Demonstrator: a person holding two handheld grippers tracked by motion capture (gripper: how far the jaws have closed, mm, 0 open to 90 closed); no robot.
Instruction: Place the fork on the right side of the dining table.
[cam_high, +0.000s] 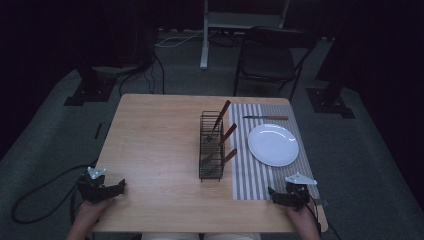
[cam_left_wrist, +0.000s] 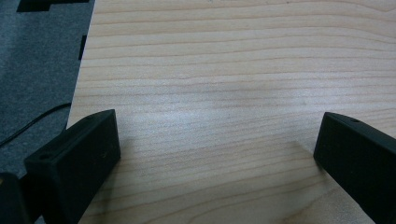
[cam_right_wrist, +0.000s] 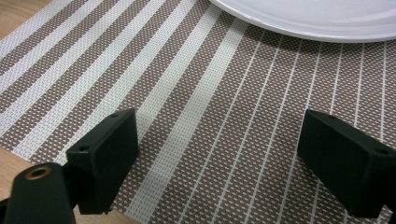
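Note:
A black wire cutlery rack (cam_high: 211, 146) stands at the middle of the wooden table (cam_high: 155, 145), with three wooden-handled utensils (cam_high: 228, 133) leaning out of it. To its right lies a striped placemat (cam_high: 255, 172) bearing a white plate (cam_high: 273, 144) and, at its far end, a knife (cam_high: 265, 118). My left gripper (cam_high: 106, 189) rests open at the table's near left corner, over bare wood (cam_left_wrist: 219, 93). At the mat's near end my right gripper (cam_high: 286, 196) is open above the stripes (cam_right_wrist: 219, 135), the plate's rim (cam_right_wrist: 308, 21) just ahead.
A dark folding chair (cam_high: 270, 55) and a white stand (cam_high: 205, 35) are beyond the table's far edge. Cables (cam_high: 40, 195) trail on the grey floor at the left. Dark stand bases (cam_high: 85, 92) sit on both sides.

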